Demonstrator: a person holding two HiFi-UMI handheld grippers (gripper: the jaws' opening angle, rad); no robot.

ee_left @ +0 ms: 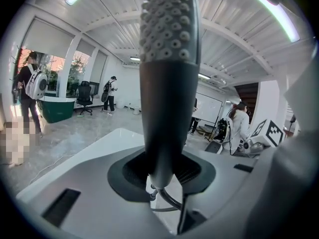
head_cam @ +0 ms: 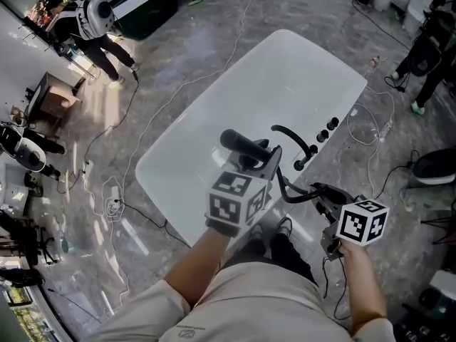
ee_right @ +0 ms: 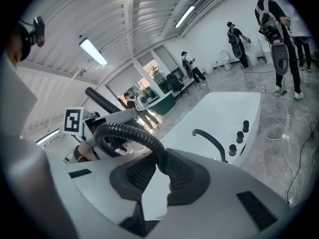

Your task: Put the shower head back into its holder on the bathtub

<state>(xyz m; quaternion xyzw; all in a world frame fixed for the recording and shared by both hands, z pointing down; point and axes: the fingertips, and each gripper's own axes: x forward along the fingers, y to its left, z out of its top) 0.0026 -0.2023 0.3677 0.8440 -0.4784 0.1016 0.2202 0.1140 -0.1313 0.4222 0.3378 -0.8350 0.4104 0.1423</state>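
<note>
A black shower head [head_cam: 241, 145] is held over the white bathtub [head_cam: 214, 130], my left gripper [head_cam: 261, 157] shut on its handle. In the left gripper view the shower head [ee_left: 164, 83] stands upright between the jaws, its nubbed spray face at the top. Its black ribbed hose [head_cam: 303, 195] runs right to my right gripper [head_cam: 324, 197], which is shut on it. In the right gripper view the hose [ee_right: 130, 132] loops up out of the jaws. A curved black spout [head_cam: 293, 140] and a row of black fittings [head_cam: 323, 135] sit on the tub's near rim; I cannot tell which is the holder.
Cables [head_cam: 146, 98] trail over the grey marbled floor round the tub. People stand at the far left [head_cam: 96, 27] and far right [head_cam: 427, 52]. A dark green tub [head_cam: 146, 9] stands at the back. The wearer's feet [head_cam: 267, 244] are by the tub's near end.
</note>
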